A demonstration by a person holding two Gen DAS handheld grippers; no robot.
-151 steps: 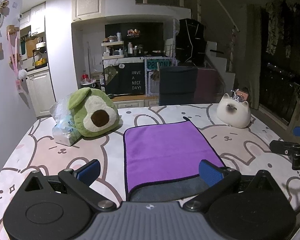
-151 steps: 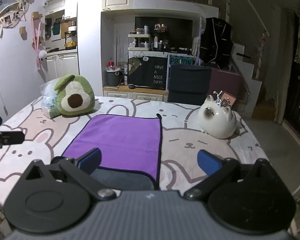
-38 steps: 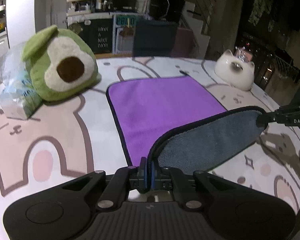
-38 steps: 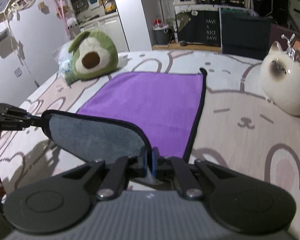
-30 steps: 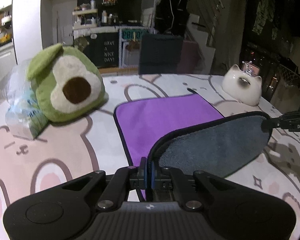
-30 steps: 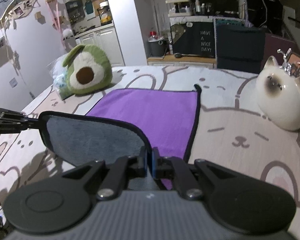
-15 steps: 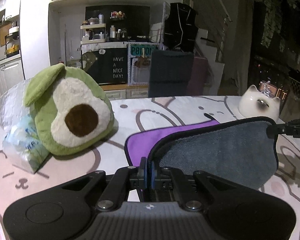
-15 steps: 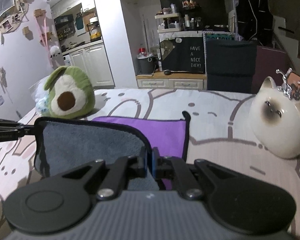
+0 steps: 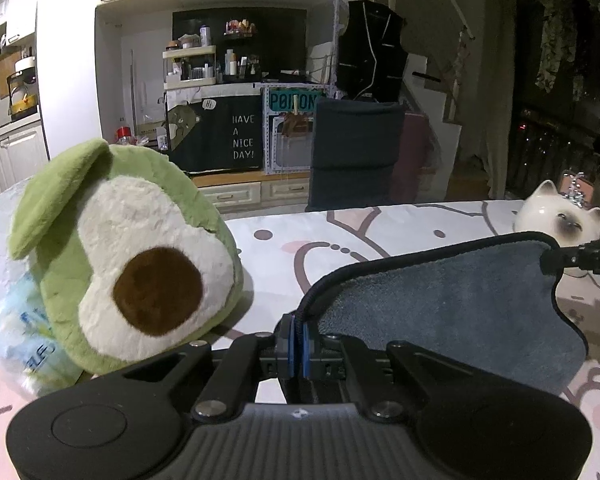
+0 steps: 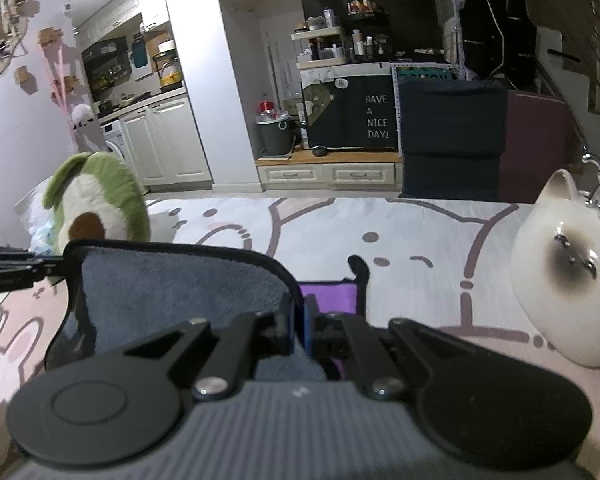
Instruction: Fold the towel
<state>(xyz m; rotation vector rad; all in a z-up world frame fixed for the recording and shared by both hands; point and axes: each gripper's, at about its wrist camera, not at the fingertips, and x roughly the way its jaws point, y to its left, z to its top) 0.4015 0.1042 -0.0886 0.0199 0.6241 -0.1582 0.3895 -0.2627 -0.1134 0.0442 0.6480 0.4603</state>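
The towel is purple on one face and grey on the other, with a dark hem. Its grey underside (image 9: 452,300) hangs lifted between my two grippers. My left gripper (image 9: 299,334) is shut on one near corner. My right gripper (image 10: 298,322) is shut on the other near corner, with the grey side (image 10: 172,292) stretched to its left. A strip of the purple face (image 10: 328,292) and a dark hanging loop (image 10: 360,268) show past the right gripper. The right gripper's tip (image 9: 580,258) shows in the left wrist view, the left gripper's tip (image 10: 16,272) in the right wrist view.
A green avocado plush (image 9: 128,256) leans on a plastic packet (image 9: 16,332) at the left of the bunny-print table (image 9: 284,240). A white ceramic cat (image 10: 568,276) stands at the right. A dark chair (image 9: 356,156) stands beyond the far edge.
Both grippers have carried the near edge of the towel forward toward the far edge. The grey underside now covers nearly all the purple face. The plush and the cat loom closer.
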